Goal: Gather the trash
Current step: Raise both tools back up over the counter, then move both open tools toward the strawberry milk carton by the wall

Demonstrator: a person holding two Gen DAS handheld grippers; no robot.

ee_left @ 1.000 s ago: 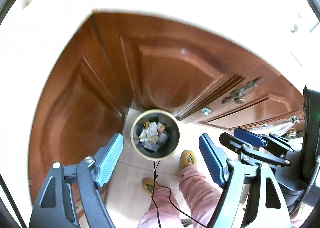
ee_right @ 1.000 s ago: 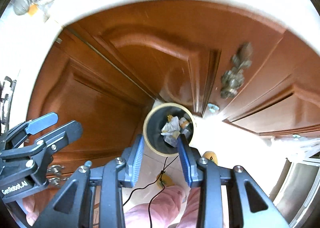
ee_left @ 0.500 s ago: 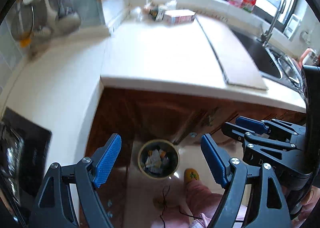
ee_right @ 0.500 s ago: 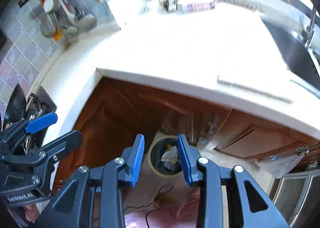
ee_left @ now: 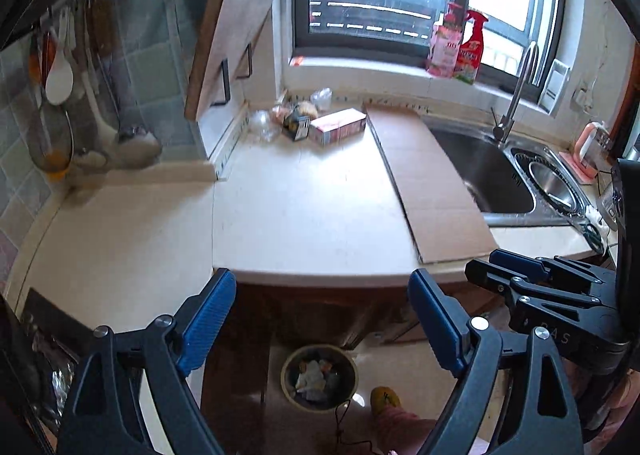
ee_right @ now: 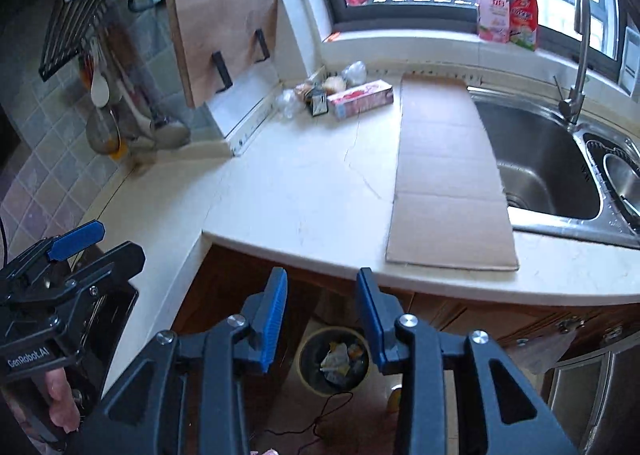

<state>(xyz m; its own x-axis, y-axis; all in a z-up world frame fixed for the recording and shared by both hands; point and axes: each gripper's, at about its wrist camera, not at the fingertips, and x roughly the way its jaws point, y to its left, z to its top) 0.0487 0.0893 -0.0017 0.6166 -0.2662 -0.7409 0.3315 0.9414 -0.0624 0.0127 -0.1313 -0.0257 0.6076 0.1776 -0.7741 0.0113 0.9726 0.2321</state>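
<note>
1. Left gripper (ee_left: pixel 322 329): jaws wide apart and just been opening further, nothing between them.
2. Right gripper (ee_right: pixel 322 319): jaws parted with a narrow gap and just been opening slightly; nothing held, only the floor and bin show through the gap.
3. Trash bin (ee_left: pixel 319 377) stands on the floor at the foot of the wooden cabinet, at 6 o'clock in both views. It holds crumpled paper and wrappers.
4. Remaining trash pile (ee_right: pixel 320 93) sits at the back of the tabletop (ee_left: pixel 304 211), 12 o'clock from the grippers, in the corner below the window. A pink carton (ee_right: pixel 360 98) lies on its side at the pile's 3 o'clock, touching or just beside it; a small dark packet and clear plastic bits are in the pile.
5. Flat cardboard sheet (ee_left: pixel 428 183) lies on the tabletop between the pile and the sink (ee_left: pixel 492 171), at 1–2 o'clock.
6. Cutting board (ee_right: pixel 228 31) hangs on the wall at 11 o'clock.
7. Left view: the right gripper's body shows at 4 o'clock. Right view: the left gripper's body shows at 8 o'clock, with fingers of a hand (ee_right: pixel 60 403) on its handle.
</note>
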